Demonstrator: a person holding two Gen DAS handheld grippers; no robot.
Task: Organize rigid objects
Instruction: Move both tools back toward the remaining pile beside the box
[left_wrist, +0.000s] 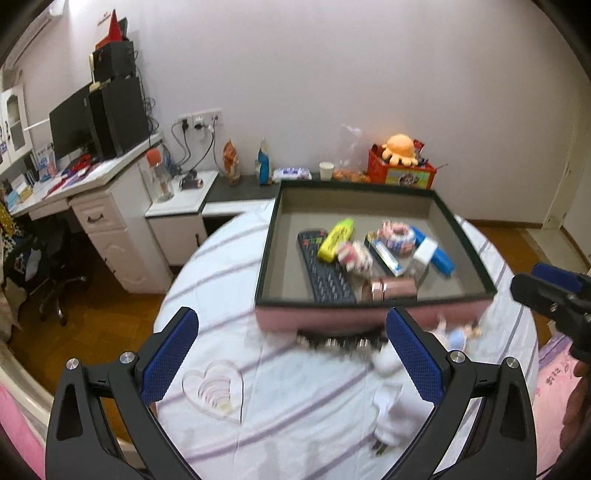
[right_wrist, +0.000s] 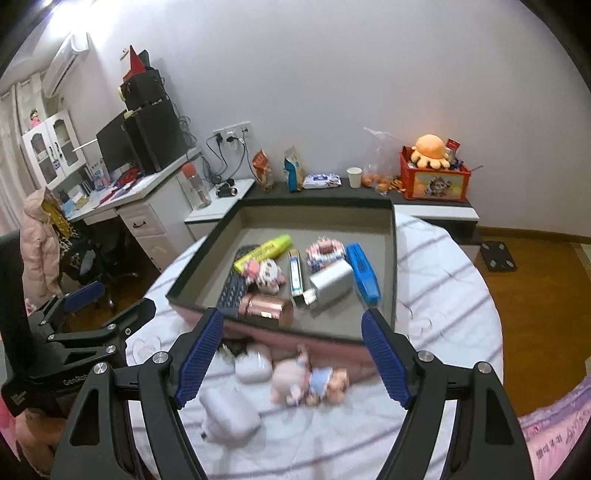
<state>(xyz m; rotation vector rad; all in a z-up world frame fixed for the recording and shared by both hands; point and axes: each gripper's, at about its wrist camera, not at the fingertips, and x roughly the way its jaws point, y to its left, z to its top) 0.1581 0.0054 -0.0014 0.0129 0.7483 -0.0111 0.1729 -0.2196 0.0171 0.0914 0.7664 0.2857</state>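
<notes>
Left wrist: blurred dark object (left_wrist: 340, 341) half-hidden behind box (left_wrist: 369, 314), both hand-held grippers spread, empty.

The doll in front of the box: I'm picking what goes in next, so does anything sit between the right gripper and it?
Nothing visible does. The doll lies on the striped cloth between the open right gripper's fingers, against the box wall; the white case lies beside it.

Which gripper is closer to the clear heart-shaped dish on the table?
Left. The left gripper hangs open just above the heart dish, which lies by its left finger. The right gripper is over the small doll, farther away.
</notes>
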